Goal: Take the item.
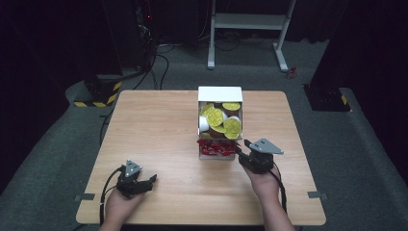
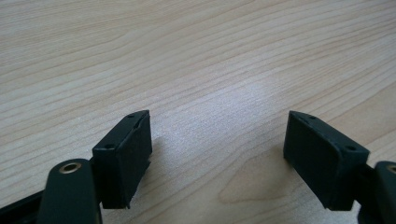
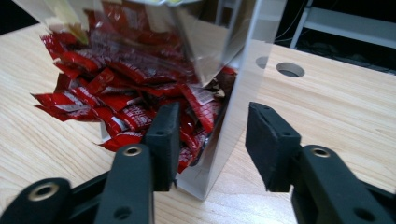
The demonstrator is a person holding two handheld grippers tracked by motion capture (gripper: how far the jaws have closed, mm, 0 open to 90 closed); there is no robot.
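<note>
A wooden table (image 1: 159,125) stood on a grey floor, with a white frame (image 1: 250,21) and some black cables (image 1: 154,62) on the floor behind it. In the middle of the table was a clear box (image 1: 220,96) with a white top. Its back part held little cups with yellow lids (image 1: 219,118). Its front part held a heap of red packets (image 1: 216,147), and some of these spilled out of the open front.

The right gripper (image 3: 212,140) was at the front right corner of the box. Its jaws were apart, one on each side of the clear side wall (image 3: 243,84), with the left jaw in among the packets. Nothing was pinched between them. The right hand (image 1: 263,180) held it from behind, pointing up and to the left.

The left gripper (image 2: 217,149) was near the front left of the table, well away from the box. Its jaws were wide apart over bare wood, and it held nothing. The left hand (image 1: 120,204) gripped it low, close to the table edge.
</note>
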